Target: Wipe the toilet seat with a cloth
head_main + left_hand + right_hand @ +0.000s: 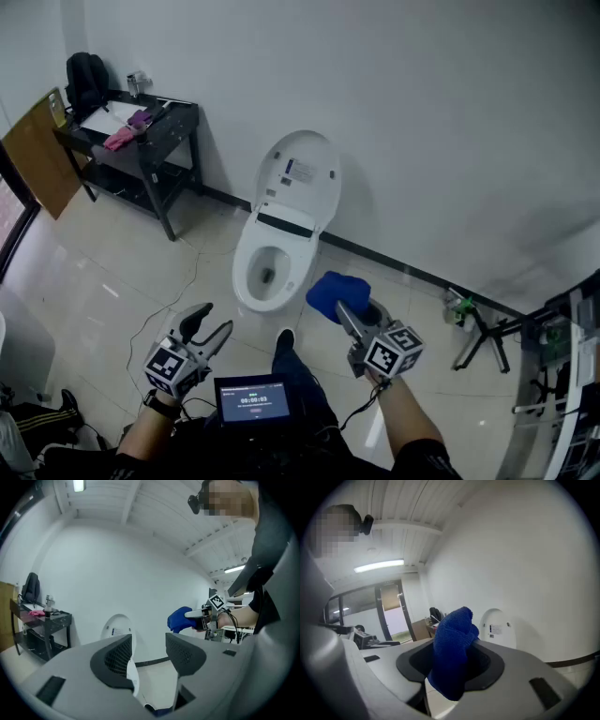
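- Head view showed your right gripper (345, 311) held just right of the toilet (281, 246), its jaws clamped on a bunched blue cloth (334, 291)
- The cloth sat just right of the toilet seat (246, 274); you could not tell whether it touched the rim
- Right gripper view showed the cloth squeezed between both jaws and sticking up past them
- Your left gripper (214, 319) was near and left of the bowl, jaws apart with nothing between them
- The lid (300, 173) stood raised toward the far wall
- A black table (159, 127) stood far left, and a small screen (251, 401) lay near, between your arms
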The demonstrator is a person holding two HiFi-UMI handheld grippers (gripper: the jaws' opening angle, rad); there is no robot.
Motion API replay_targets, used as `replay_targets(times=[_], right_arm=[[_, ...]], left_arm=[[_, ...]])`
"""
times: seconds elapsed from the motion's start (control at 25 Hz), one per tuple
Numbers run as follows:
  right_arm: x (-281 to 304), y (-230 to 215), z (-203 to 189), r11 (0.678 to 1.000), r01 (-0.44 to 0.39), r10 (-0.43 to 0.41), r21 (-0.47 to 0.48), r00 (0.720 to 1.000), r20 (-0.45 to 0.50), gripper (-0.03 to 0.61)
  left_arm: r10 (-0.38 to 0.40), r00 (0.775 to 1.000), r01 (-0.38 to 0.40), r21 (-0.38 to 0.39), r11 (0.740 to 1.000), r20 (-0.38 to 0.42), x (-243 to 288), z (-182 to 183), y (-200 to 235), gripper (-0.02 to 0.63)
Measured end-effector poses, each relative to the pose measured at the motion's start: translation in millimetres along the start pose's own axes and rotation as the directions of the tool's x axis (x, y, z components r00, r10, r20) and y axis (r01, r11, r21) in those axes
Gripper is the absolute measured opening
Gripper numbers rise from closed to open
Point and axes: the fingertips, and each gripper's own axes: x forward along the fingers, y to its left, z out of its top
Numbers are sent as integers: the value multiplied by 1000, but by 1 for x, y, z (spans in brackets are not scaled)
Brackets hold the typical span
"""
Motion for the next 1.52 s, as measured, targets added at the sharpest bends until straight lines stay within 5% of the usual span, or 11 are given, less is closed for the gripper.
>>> replay_targets(times=[0.36, 0.52, 0.76, 0.88, 1.12, 1.2, 1.32, 1.52], right_arm=[[149, -158, -64, 998, 53, -61, -40, 971, -231, 178], [237, -241, -115, 978, -4, -82, -209, 914, -398, 178], [380, -355, -194, 892, -176, -117, -417, 802, -586, 178], [442, -392, -247, 807, -307, -128, -505, 743, -656, 178], [523, -435, -356, 463, -603, -228, -649, 627, -745, 178], [536, -446, -392, 393, -659, -252, -642, 594, -764, 178], [544, -454, -429, 357, -697, -261, -622, 565, -783, 178], [546, -457, -448, 364, -725, -247, -584, 529, -812, 181]], left_arm=[[33, 985, -31, 15, 999, -167, 128, -71, 93, 227], [20, 967, -29, -34, 999, -256, 214, -110, 130, 229], [17, 930, -44, -67, 997, -367, 340, -179, 182, 249], [35, 917, -74, -84, 994, -397, 389, -210, 212, 273], [70, 906, -163, -191, 968, -418, 454, -270, 240, 278], [83, 903, -203, -247, 947, -422, 466, -282, 242, 278], [56, 890, -185, -246, 951, -452, 470, -308, 236, 278], [86, 870, -245, -273, 930, -486, 468, -315, 244, 278]])
